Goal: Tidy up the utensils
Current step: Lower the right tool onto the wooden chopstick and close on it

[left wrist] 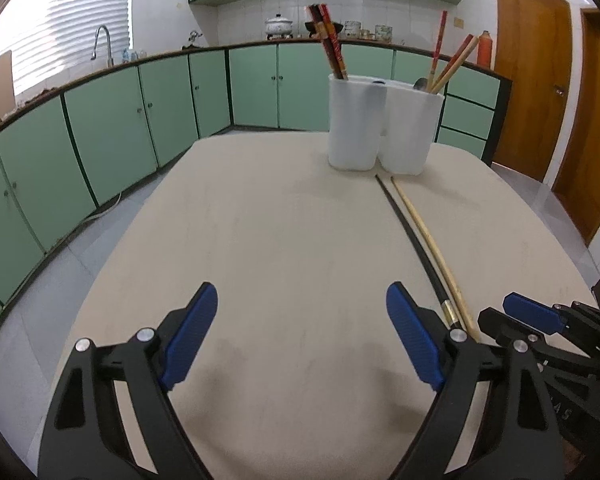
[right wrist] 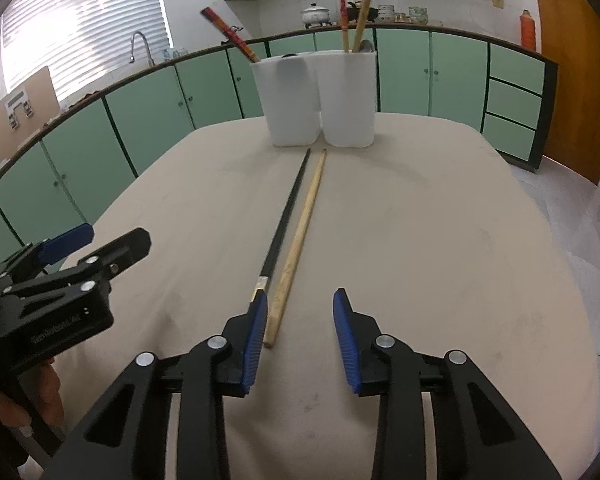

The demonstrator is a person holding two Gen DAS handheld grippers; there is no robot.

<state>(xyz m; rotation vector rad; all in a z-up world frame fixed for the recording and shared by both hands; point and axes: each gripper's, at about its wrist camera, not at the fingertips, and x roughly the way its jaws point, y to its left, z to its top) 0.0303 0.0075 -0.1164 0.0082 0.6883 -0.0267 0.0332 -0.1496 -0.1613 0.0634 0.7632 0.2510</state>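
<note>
Right hand-held gripper (right wrist: 300, 316) astride wooden chopstick (right wrist: 296, 240) (untouched)

We note the surface (right wrist: 420, 220) as matt beige, cloth-like, faintly smudged. The pale chopstick (right wrist: 300, 240) looks like bare, unvarnished wood; the black chopstick (right wrist: 288, 212) is smooth and dark with a metallic band. The two white holders (right wrist: 320, 100) appear to be matt plastic. Each hand-held gripper (right wrist: 300, 340) shows black matt plastic, ribbed blue pads (right wrist: 256, 344), shiny metal pins.
</note>
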